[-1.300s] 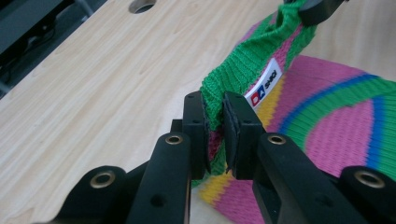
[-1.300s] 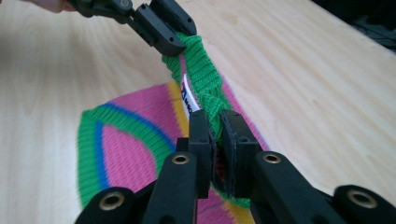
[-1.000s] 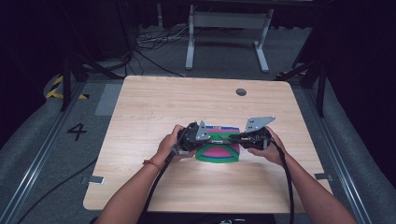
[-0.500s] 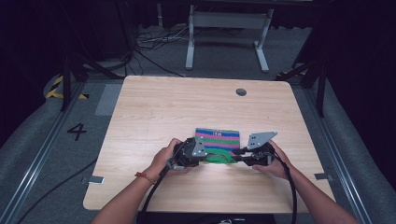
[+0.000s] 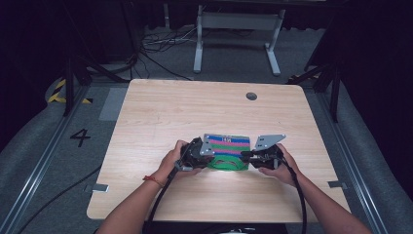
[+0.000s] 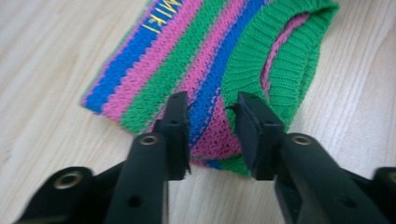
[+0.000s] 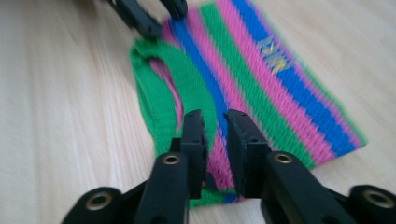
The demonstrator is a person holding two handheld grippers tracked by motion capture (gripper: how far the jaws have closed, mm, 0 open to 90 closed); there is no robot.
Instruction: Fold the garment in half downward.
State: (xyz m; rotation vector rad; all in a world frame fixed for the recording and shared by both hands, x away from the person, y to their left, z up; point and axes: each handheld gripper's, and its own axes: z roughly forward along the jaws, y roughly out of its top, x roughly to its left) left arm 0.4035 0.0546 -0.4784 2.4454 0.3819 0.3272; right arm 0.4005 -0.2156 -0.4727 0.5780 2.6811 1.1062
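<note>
A knit cloth (image 5: 226, 148) striped green, pink and blue lies flat on the wooden table (image 5: 195, 112), its green ribbed opening toward the person. My left gripper (image 5: 207, 155) sits at the cloth's left near corner. In the left gripper view it (image 6: 212, 105) is open, its jaws spread over the striped cloth (image 6: 187, 60). My right gripper (image 5: 245, 157) is at the right near corner. In the right gripper view it (image 7: 215, 119) stands narrowly open above the cloth (image 7: 252, 79), with the left gripper's fingers (image 7: 149, 14) at the far end.
A round cable hole (image 5: 251, 96) sits near the table's far edge. Bare wood surrounds the cloth on all sides. A metal stand (image 5: 234, 29) and cables lie on the floor beyond the table. Both forearms rest over the near edge.
Both grippers have drawn back toward the person and the cloth has gone from bunched up between them to lying spread flat. Little has shifted in the last half second.
</note>
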